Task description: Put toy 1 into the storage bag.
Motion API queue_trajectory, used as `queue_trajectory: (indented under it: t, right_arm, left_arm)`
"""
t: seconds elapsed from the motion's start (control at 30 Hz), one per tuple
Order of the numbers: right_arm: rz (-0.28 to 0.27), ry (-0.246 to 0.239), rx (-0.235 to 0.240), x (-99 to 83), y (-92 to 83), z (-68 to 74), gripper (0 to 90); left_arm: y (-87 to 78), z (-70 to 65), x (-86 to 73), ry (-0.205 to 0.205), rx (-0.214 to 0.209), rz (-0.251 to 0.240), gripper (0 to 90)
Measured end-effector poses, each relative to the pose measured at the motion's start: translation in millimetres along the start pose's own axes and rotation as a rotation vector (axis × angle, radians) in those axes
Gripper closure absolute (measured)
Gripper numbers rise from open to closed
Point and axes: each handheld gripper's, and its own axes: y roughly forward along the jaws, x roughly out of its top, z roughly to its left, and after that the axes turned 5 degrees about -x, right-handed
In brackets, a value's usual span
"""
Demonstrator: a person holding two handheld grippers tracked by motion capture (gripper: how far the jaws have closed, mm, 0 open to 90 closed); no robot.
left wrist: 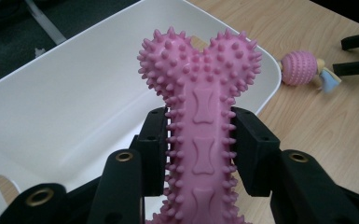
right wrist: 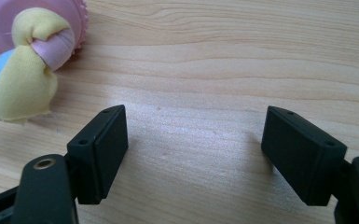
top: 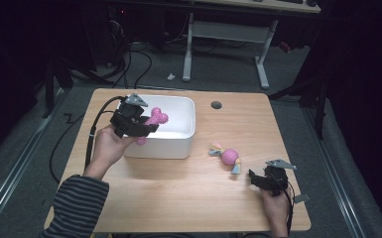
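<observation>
My left gripper is shut on a pink spiky rubber bone, both pads pressing its shaft. The bone hangs over the left part of the white plastic bin, its knobbed end above the bin's inside. A pink ball toy with cloth tails lies on the wooden table to the right of the bin. My right gripper rests low near the table's front right, open, with bare wood between its pads. The toy's yellow cloth knot lies just beyond its left jaw.
The wooden table has a round cable hole near its back edge. Behind the table stand a white desk frame and loose cables on a dark floor. A striped sleeve comes in at the bottom left.
</observation>
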Motion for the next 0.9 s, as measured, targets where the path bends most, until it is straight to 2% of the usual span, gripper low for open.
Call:
queue_trajectory:
  t: [0.53,0.83,0.9]
  right_arm:
    - [0.0,0.0,0.001,0.0,0.0,0.1,22.8]
    - [0.0,-0.001,0.001,0.0,0.0,0.1,22.8]
    - [0.0,-0.001,0.002,0.0,0.0,0.1,22.8]
  left_arm:
    - [23.2,13.1,12.4,-0.009,0.03,0.021,58.9]
    - [37.1,22.7,13.2,-0.026,0.061,0.027,58.7]
    - [40.0,25.5,13.1,-0.035,0.056,0.025,58.7]
